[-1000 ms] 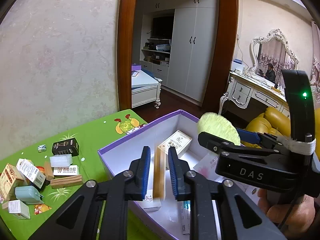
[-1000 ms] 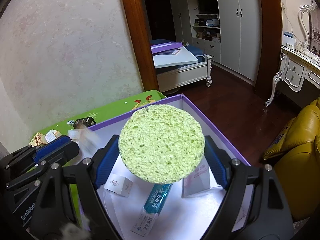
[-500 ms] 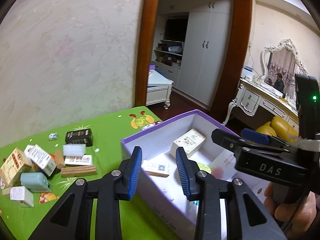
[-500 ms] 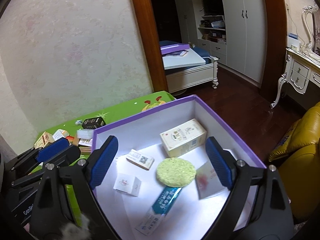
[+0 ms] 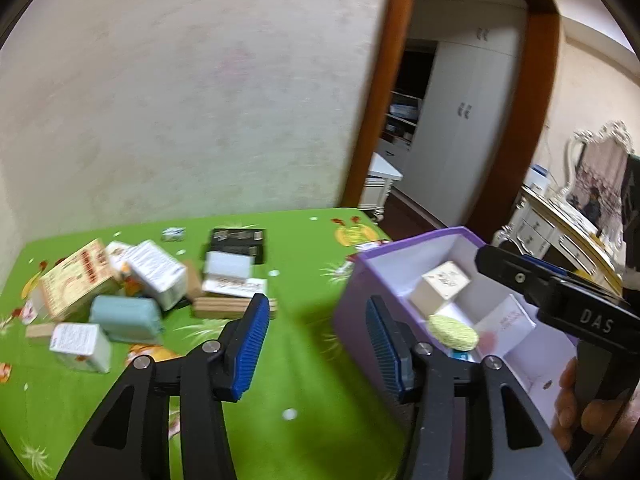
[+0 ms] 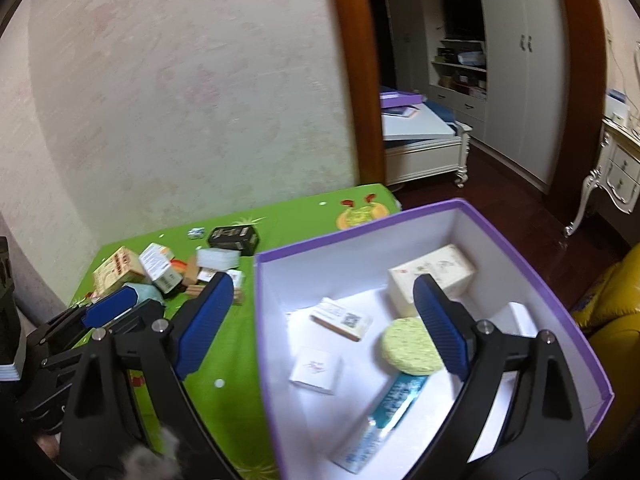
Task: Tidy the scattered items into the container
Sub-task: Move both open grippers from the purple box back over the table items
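Both empty, jaws apart: left hand-held gripper (image 5: 314,344) over green table (image 5: 304,392), right hand-held gripper (image 6: 324,324) over purple box (image 6: 568,308). Inside box: toothpaste (image 6: 384,412), green sponge (image 6: 408,346), cream carton (image 6: 432,272). Farther left on table, scattered boxes (image 5: 136,280).

Bare green tablecloth (image 5: 304,364) between item pile (image 5: 132,292) and purple box (image 5: 360,312)

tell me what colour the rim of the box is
Purple, white inside; the box rim shows best in the right wrist view.
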### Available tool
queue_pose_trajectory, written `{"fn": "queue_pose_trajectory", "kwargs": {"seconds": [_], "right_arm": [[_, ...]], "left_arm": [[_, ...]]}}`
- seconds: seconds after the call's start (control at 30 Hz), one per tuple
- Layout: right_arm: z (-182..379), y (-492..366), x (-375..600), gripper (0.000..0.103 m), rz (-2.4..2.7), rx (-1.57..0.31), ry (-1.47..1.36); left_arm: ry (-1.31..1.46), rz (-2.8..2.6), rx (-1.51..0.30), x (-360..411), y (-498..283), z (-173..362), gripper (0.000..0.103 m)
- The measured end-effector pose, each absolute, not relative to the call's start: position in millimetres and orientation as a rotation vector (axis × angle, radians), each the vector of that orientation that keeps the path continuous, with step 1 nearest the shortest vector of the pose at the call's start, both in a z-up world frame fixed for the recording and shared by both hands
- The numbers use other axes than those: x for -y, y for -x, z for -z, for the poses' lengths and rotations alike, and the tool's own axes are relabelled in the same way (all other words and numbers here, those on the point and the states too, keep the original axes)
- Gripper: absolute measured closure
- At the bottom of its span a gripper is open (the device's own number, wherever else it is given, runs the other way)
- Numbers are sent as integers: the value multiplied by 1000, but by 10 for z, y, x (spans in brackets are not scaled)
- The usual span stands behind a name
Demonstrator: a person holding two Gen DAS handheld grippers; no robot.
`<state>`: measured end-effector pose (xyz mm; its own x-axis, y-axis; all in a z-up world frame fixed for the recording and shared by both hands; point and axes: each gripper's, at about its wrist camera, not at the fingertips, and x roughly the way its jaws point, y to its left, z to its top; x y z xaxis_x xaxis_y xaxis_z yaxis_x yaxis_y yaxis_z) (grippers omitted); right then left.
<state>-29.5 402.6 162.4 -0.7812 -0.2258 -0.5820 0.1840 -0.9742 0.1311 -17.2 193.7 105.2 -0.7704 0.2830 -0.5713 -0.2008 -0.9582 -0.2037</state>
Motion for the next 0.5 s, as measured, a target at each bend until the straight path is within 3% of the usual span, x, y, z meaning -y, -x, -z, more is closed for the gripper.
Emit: {"fn": "queue_pose_trajectory", "kwargs": {"seconds": [0.3,0.43,0.5], "right_arm": [[-1594,279,-3505,10,2699,12,-909],[-1554,294,-3260,9,2665,-33,-910],[-1530,299,-3142,9,2648,-61,-909]], "left_arm": [[941,-2819,322,-1361,89,-934,37],[944,-2876,389,-1123,60,-900,23],[946,-2903,431,-996,46,-890,22]]}}
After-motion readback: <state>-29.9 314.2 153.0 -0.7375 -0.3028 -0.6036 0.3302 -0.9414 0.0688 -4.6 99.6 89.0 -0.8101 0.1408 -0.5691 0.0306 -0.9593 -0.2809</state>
